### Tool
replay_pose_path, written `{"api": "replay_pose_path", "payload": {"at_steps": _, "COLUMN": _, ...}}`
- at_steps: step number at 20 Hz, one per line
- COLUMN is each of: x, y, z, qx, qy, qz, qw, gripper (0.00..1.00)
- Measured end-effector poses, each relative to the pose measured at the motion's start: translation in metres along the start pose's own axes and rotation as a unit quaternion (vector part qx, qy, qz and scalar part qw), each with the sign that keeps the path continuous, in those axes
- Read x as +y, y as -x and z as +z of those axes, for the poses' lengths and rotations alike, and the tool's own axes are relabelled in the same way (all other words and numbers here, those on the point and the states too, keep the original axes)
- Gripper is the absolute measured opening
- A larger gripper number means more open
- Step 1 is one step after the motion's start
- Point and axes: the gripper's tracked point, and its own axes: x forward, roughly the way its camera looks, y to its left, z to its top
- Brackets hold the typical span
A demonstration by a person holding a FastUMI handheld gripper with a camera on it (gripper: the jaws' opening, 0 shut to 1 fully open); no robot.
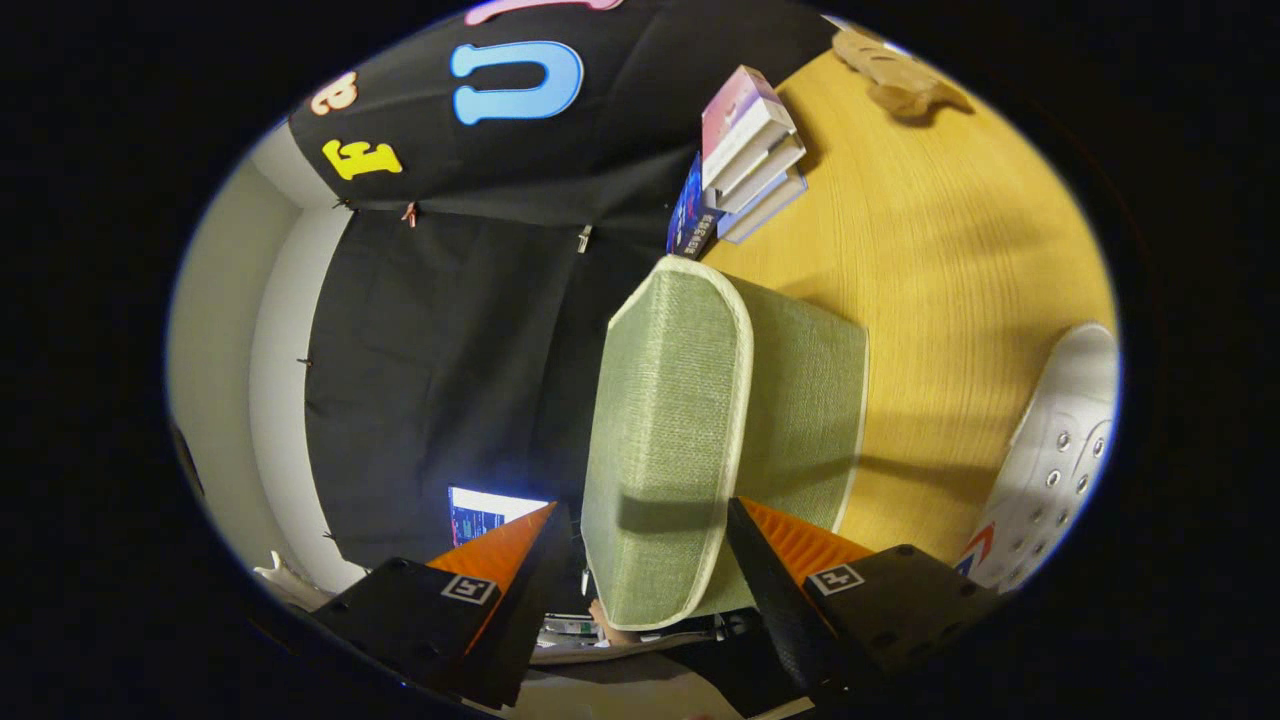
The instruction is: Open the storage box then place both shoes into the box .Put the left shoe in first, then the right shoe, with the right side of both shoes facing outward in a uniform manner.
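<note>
The storage box (690,420) is sage green woven fabric with pale cream piping along its edges. The tabletop (940,250) is warm yellow wood grain. The shoe (1050,470) is white, with metal eyelets and a red and blue mark near its sole. The stacked books (750,150) show pink, white and dark blue covers.

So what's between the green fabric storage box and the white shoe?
Just bare wooden tabletop between the green fabric storage box and the white lace-up shoe, in the gripper view.
</note>
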Motion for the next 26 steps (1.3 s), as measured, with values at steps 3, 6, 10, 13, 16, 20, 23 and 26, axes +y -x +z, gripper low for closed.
{"api": "replay_pose_path", "payload": {"at_steps": 3, "x": 0.003, "y": -0.006, "z": 0.0, "qx": 0.006, "qy": -0.042, "qz": 0.045, "qw": 0.998, "gripper": 0.97}}
{"api": "replay_pose_path", "payload": {"at_steps": 6, "x": -0.003, "y": -0.01, "z": -0.003, "qx": 0.008, "qy": -0.046, "qz": 0.065, "qw": 0.997, "gripper": 0.86}}
{"api": "replay_pose_path", "payload": {"at_steps": 10, "x": -0.017, "y": -0.002, "z": -0.008, "qx": 0.007, "qy": -0.069, "qz": 0.074, "qw": 0.995, "gripper": 0.44}}
{"api": "replay_pose_path", "payload": {"at_steps": 13, "x": -0.009, "y": 0.007, "z": -0.006, "qx": -0.017, "qy": -0.06, "qz": 0.079, "qw": 0.995, "gripper": 0.13}}
{"api": "replay_pose_path", "payload": {"at_steps": 16, "x": 0.018, "y": 0.014, "z": -0.007, "qx": -0.029, "qy": -0.044, "qz": 0.101, "qw": 0.993, "gripper": 0.05}}
{"api": "replay_pose_path", "payload": {"at_steps": 20, "x": 0.071, "y": 0.024, "z": 0.001, "qx": -0.068, "qy": -0.03, "qz": 0.141, "qw": 0.987, "gripper": 0.05}}
{"api": "replay_pose_path", "payload": {"at_steps": 23, "x": 0.107, "y": 0.018, "z": 0.004, "qx": -0.08, "qy": -0.01, "qz": 0.155, "qw": 0.985, "gripper": 0.05}}
{"api": "replay_pose_path", "payload": {"at_steps": 26, "x": 0.142, "y": 0.007, "z": 0.01, "qx": -0.096, "qy": 0.014, "qz": 0.16, "qw": 0.982, "gripper": 0.05}}
